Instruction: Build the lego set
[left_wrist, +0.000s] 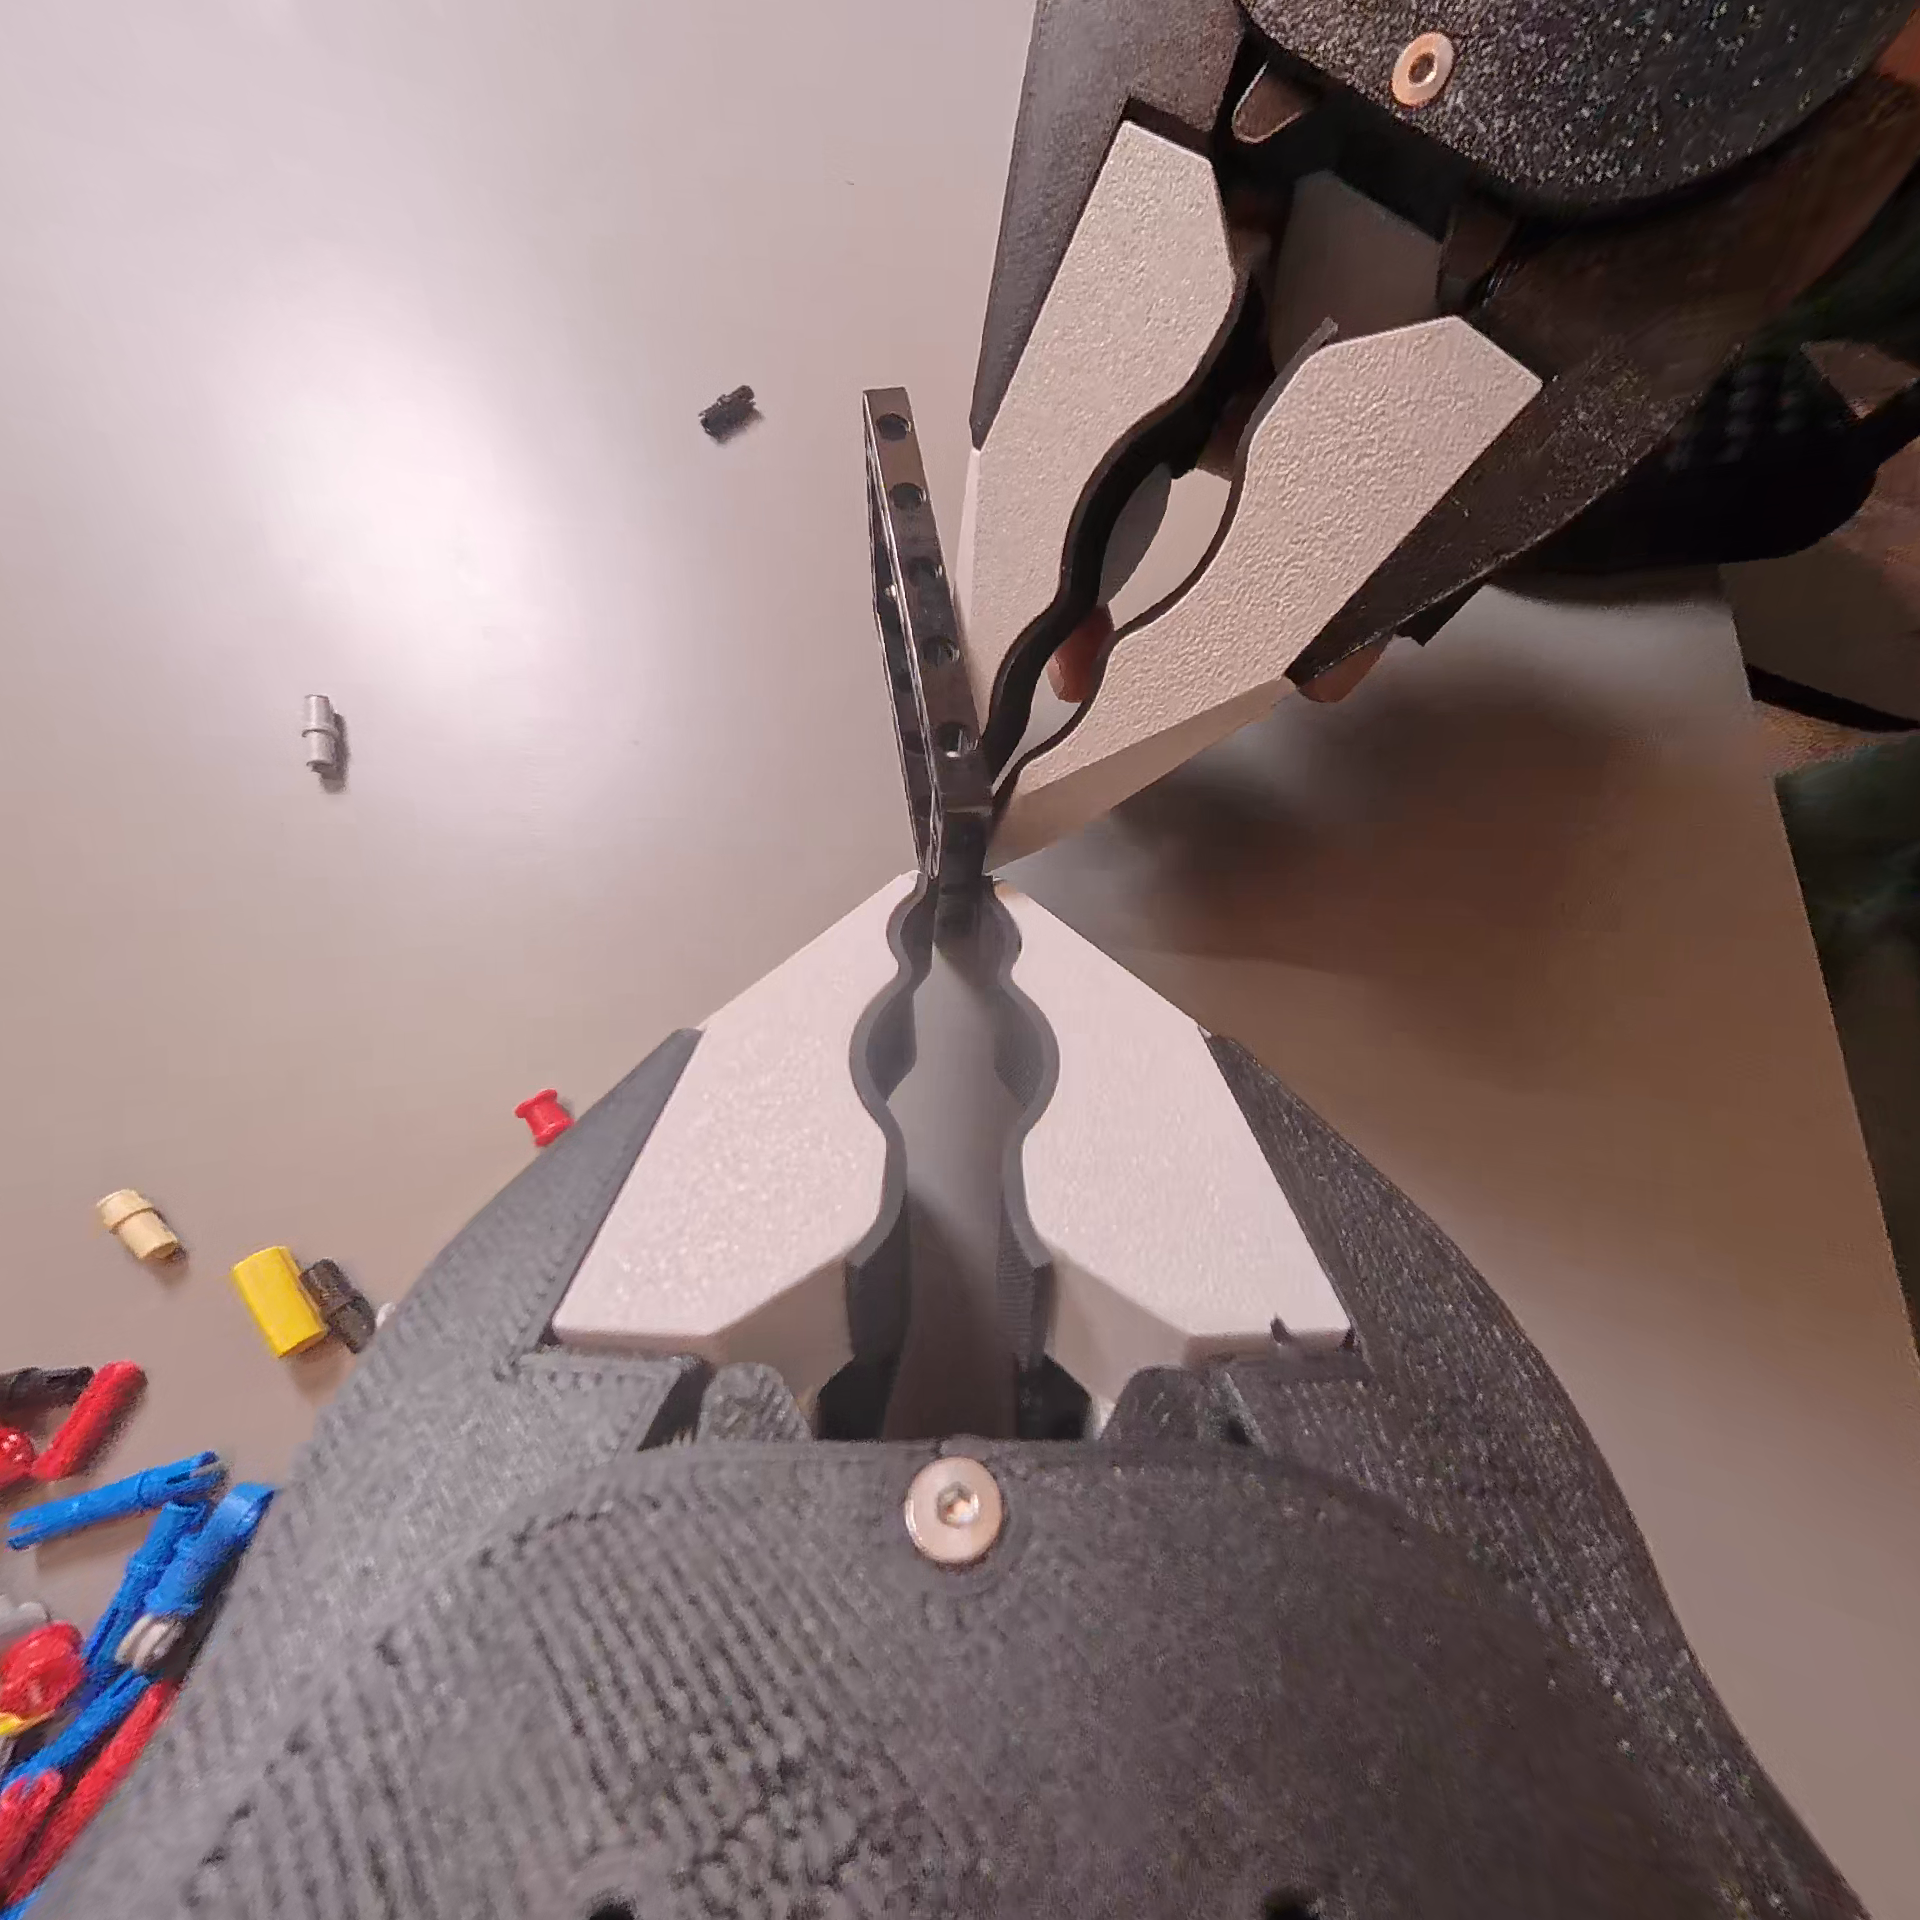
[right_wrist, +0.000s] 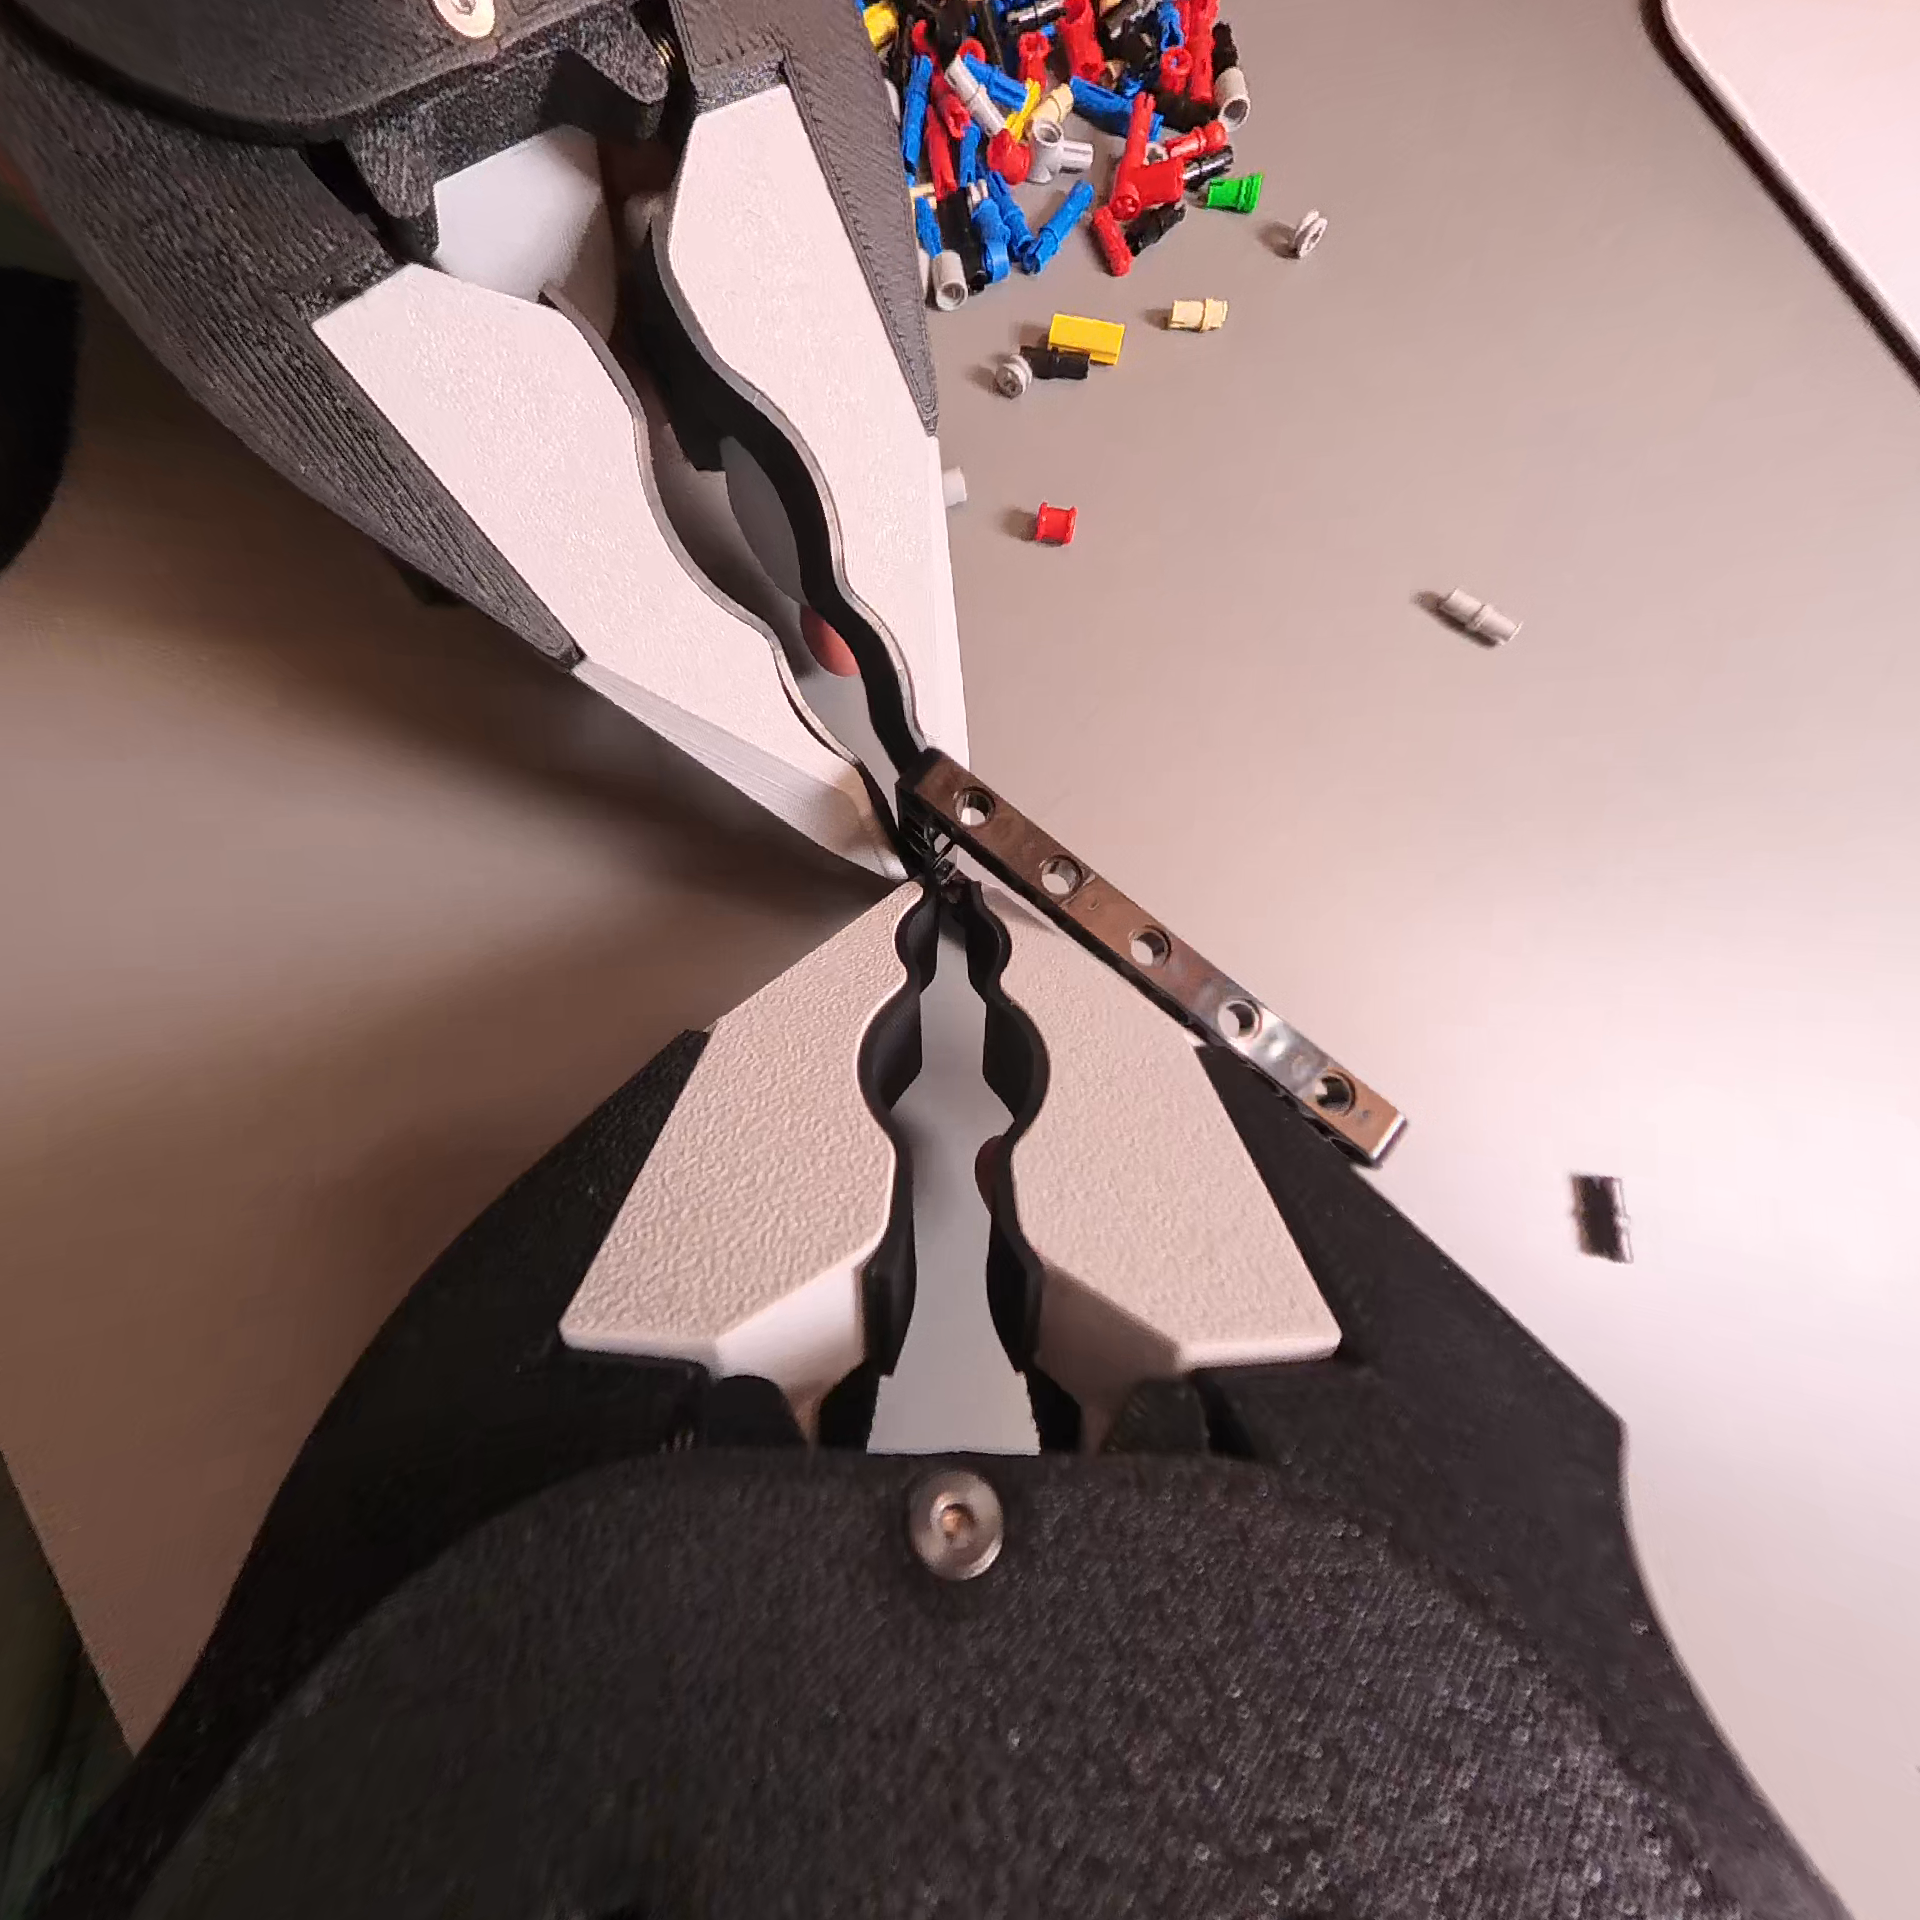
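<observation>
A black beam (right_wrist: 1143, 940) is clamped at 1 end by the left gripper (left_wrist: 958, 883). A small black pin (right_wrist: 935, 871) is pinched by the right gripper (right_wrist: 940, 883) and seems mid-insertion; a straight, aligned push is needed next.

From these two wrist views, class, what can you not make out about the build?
- Left wrist view: the black beam's gripped end, hidden between fingertips; which gripper bears it is unclear.
- Left wrist view: the loose parts pile, cut off by the edge and the left gripper.
- Right wrist view: a small black pin, hidden.
</observation>
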